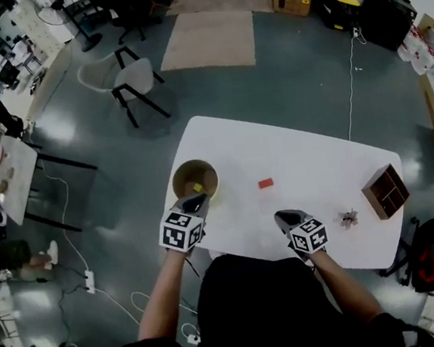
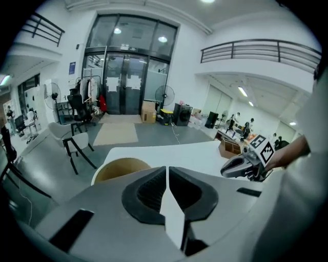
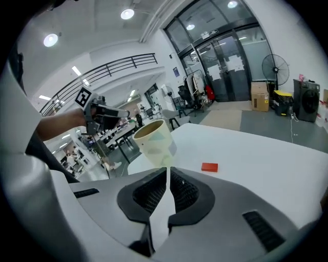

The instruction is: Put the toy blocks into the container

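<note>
A round tan container (image 1: 194,179) stands at the left end of the white table (image 1: 309,158), with a yellow block (image 1: 197,187) lying inside it. A red block (image 1: 265,183) lies flat on the table to its right, also in the right gripper view (image 3: 209,167). My left gripper (image 1: 194,203) hovers at the container's near rim, jaws shut with nothing between them (image 2: 167,171). My right gripper (image 1: 283,217) is over the table's near edge, short of the red block, also shut and empty (image 3: 168,174). The container (image 3: 154,142) shows in both gripper views (image 2: 120,168).
A small wooden compartment box (image 1: 385,191) sits at the table's right end, and a small spiky object (image 1: 350,218) lies near it. A white chair (image 1: 132,81) stands on the floor beyond the table. Another table (image 1: 11,180) is far left.
</note>
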The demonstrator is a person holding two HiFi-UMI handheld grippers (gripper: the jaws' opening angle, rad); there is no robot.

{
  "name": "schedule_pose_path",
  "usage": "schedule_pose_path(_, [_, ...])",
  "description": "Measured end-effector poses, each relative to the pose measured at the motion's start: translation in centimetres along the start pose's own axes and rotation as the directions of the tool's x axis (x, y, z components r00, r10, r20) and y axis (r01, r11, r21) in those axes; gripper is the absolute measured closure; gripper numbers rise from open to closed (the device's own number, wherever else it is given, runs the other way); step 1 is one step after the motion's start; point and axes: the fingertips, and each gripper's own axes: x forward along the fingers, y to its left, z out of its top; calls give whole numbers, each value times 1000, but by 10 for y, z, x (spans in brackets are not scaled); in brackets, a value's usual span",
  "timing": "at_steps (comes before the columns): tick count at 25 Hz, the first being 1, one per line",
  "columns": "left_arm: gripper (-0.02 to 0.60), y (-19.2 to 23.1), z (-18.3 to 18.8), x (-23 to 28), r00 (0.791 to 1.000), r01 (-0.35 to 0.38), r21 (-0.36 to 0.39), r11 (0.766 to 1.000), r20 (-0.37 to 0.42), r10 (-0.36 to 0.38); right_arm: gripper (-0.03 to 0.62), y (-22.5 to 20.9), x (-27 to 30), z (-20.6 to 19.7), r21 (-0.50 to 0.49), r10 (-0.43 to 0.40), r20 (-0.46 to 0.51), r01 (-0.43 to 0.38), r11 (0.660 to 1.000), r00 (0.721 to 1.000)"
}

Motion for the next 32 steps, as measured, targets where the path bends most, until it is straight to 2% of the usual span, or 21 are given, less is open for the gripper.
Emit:
schedule_pose_path(7, [568, -18, -20, -17, 992, -19, -142, 990, 121, 37, 585, -20, 32, -5, -201, 41, -170, -76, 977, 985])
schedule_pose_path(11, [568, -23, -31, -20, 983, -32, -221, 975, 172, 72, 508, -37, 55, -1, -273, 57, -238, -123, 954, 970])
schedule_pose_path(16, [568, -24, -50, -27, 973, -65, -297, 953, 194, 127, 490, -60, 82, -3, -359, 27, -324, -149, 921, 946])
schedule_pose_path(19, [568, -27, -58, -32, 966, -70, -317, 946, 215, 143, 467, -70, 99, -7, -405, 8, -384, -176, 897, 923])
schedule_pose_path(21, [568, -29, -63, -39, 962, -63, -322, 945, 232, 143, 459, -70, 112, -10, -404, 18, -407, -197, 893, 913])
schedule_pose_path(28, [568, -44, -76, -43, 957, -62, -311, 948, 250, 145, 454, -98, 146, -9, -461, -39, -454, -197, 865, 890])
schedule_pose_path(32, [569, -43, -84, -49, 947, -69, -352, 934, 270, 172, 434, -110, 162, -16, -498, -72, -503, -221, 838, 861])
